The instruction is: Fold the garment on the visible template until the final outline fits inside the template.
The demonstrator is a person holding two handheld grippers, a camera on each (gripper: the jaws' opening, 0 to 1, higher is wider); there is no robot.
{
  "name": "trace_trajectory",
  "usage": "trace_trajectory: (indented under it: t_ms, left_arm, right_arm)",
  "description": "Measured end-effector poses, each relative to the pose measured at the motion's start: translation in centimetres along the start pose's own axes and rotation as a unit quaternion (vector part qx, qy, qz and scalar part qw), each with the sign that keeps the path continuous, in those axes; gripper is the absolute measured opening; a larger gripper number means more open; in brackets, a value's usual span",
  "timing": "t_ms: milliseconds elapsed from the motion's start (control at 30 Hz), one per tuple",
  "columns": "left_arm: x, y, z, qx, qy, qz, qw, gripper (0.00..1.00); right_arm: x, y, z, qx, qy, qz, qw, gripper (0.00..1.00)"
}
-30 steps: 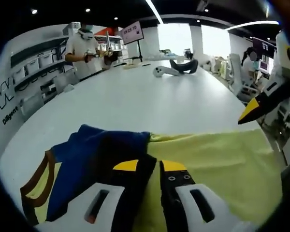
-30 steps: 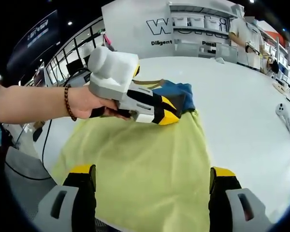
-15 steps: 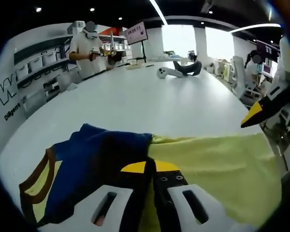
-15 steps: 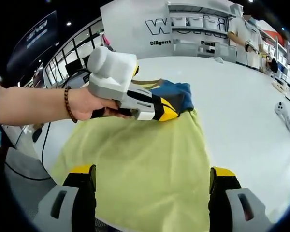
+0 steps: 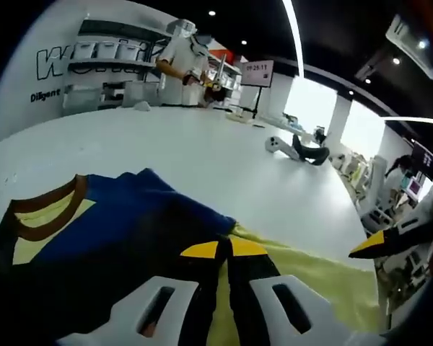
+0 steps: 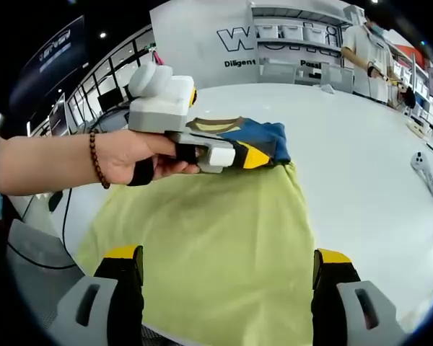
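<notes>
Jaws: left gripper [image 5: 224, 249] pinching the shirt [image 6: 224, 238]; right gripper [image 6: 227, 270] spread. Shirt lies on the desk [image 6: 361, 158], long axis 6–12 o'clock, collar [image 6: 215, 123] at 12.

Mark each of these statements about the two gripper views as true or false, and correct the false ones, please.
1. The left gripper has its jaws closed on the garment. True.
2. The right gripper is clamped on the yellow cloth. False: its jaws stand wide apart, with nothing between them.
3. The garment is yellow-green, with a blue sleeve and a brown collar. True.
4. The garment hangs in the air above the table. False: it lies spread on the white table.
5. A hand with a bead bracelet holds the left gripper. True.
</notes>
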State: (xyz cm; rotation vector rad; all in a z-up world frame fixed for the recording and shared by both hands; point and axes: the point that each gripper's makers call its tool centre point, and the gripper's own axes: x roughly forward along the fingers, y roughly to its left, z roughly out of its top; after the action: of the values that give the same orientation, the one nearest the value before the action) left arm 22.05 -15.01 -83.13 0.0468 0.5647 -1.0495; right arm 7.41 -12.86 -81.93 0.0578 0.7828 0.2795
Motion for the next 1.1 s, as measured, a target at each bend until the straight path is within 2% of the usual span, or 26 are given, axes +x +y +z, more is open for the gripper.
trace_trajectory:
  t_ms: [400,500,567,600,700,767,867,967,1000,1033,1067,1100]
  left_arm:
    - [0.3,-0.6,-1.4,0.02,0.019,-0.015,0.9995,0.01]
    - [0.0,-0.8,-1.2,0.02,0.023,-0.022,0.9993,0.02]
    - [-0.6,-1.2,0.5,-0.012,-0.008,-0.039,0.9991,0.02]
    - [-0.9,-1.4,1.1,-0.013,-0.019,-0.047,0.9987,0.02]
    - [-2.1,-1.3,2.1,0.057,-0.019,-0.05,0.9969,0.11]
    - [-2.7,-1.1,2.4,0.077,-0.023,-0.046,0.9957,0.13]
    - [-4.1,-0.7,2.4,0.07,-0.019,-0.047,0.9963,0.12]
    - [-5.3,-0.3,2.3,0.091,-0.017,-0.037,0.995,0.15]
    - [-5.5,-0.2,2.2,0.086,-0.02,-0.039,0.9953,0.17]
    - [-5.6,-0.7,2.3,0.055,-0.027,-0.055,0.9966,0.19]
    - [-6.0,-0.9,2.1,0.042,-0.028,-0.063,0.9967,0.2]
    - [-6.3,-0.5,2.0,0.053,-0.025,-0.054,0.9968,0.19]
  right_arm:
    - [-0.1,-0.2,-0.1,-0.001,0.003,-0.002,1.0,0.96]
    - [-0.3,-0.3,0.0,-0.004,0.002,-0.003,1.0,0.96]
    - [-0.3,-0.4,0.1,-0.007,0.003,-0.004,1.0,0.96]
    - [-0.3,-0.4,0.1,-0.007,0.003,-0.004,1.0,0.96]
    - [-0.3,-0.7,0.4,-0.008,0.002,-0.003,1.0,0.97]
    - [-0.4,-1.0,0.7,-0.008,-0.003,-0.007,0.9999,0.97]
    - [-0.5,-1.3,1.0,-0.01,-0.005,-0.011,0.9999,0.97]
    - [-0.7,-1.4,1.2,-0.011,-0.008,-0.014,0.9998,0.97]
    - [-0.7,-1.4,1.2,-0.011,-0.008,-0.014,0.9998,0.97]
    - [-0.7,-1.4,1.3,-0.011,-0.009,-0.014,0.9998,0.97]
    - [-0.8,-1.5,1.4,-0.011,-0.01,-0.015,0.9998,0.97]
    - [-0.8,-1.5,1.4,-0.011,-0.01,-0.015,0.9998,0.97]
